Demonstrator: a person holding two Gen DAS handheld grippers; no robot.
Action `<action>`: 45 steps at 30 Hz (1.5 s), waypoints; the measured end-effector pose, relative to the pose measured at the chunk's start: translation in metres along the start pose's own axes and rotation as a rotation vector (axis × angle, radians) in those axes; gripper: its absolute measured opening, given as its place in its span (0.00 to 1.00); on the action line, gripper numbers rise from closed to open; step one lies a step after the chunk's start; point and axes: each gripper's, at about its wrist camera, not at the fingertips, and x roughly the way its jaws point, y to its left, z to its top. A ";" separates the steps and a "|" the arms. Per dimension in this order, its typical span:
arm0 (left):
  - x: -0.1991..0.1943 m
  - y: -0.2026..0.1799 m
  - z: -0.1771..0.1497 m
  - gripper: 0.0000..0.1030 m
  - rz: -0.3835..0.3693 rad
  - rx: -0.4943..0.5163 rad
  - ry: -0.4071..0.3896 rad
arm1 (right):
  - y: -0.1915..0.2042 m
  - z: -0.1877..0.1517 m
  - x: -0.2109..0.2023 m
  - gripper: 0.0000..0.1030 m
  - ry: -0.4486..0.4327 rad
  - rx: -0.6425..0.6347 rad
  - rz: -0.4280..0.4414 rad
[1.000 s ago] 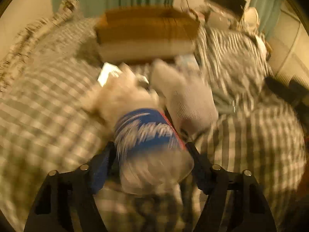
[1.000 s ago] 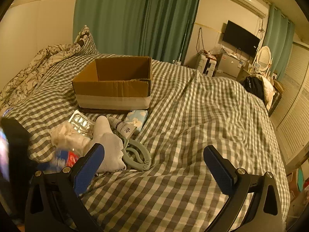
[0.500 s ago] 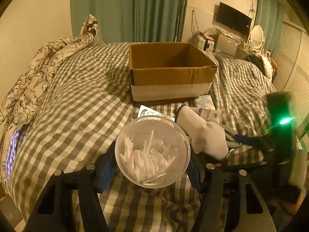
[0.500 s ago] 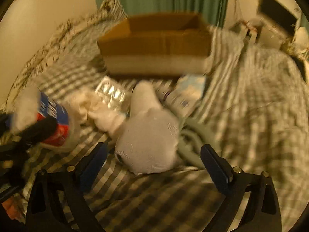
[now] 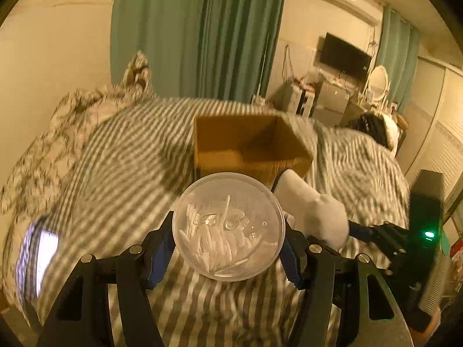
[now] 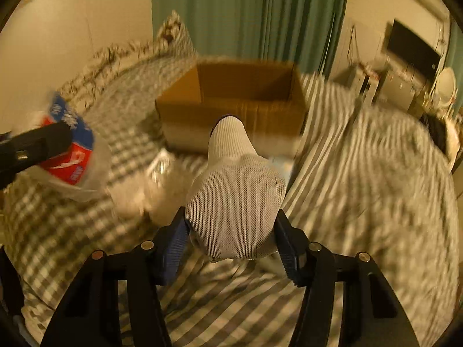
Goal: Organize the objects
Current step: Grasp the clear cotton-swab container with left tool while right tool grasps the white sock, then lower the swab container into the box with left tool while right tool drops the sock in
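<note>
My left gripper (image 5: pixel 228 248) is shut on a clear round tub of cotton swabs (image 5: pixel 228 225) with a blue and red label; the tub also shows in the right wrist view (image 6: pixel 69 156). My right gripper (image 6: pixel 231 243) is shut on a rolled white sock (image 6: pixel 234 199), which also shows in the left wrist view (image 5: pixel 315 211). Both are held above the checked bed, in front of an open cardboard box (image 5: pixel 249 147) that also shows in the right wrist view (image 6: pixel 231 107). The box looks empty where I can see inside.
Blurred white and shiny items lie on the checked bedspread (image 6: pixel 361 190) in front of the box (image 6: pixel 162 179). A patterned quilt (image 5: pixel 66 133) is bunched at the left. Green curtains, a TV (image 5: pixel 344 55) and a dresser stand beyond the bed.
My right gripper has closed on the white sock and lifted it off the bed. My left gripper has raised the swab tub and turned its base toward the camera. Both moved toward the box.
</note>
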 end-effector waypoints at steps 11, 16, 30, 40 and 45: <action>0.056 0.001 0.102 0.63 -0.003 -0.015 -0.054 | -0.021 0.120 -0.029 0.55 -0.189 -0.044 -0.044; 0.101 0.006 0.138 0.63 -0.009 -0.033 -0.046 | -0.029 0.161 -0.003 0.55 -0.199 -0.058 -0.021; 0.213 0.018 0.147 0.64 -0.034 -0.011 0.034 | -0.059 0.189 0.117 0.56 -0.094 -0.020 0.071; 0.211 0.017 0.142 0.92 -0.086 -0.013 0.049 | -0.082 0.180 0.106 0.82 -0.126 0.021 0.083; 0.172 0.007 0.143 0.96 -0.056 0.042 0.011 | -0.080 0.182 0.058 0.85 -0.186 0.012 0.045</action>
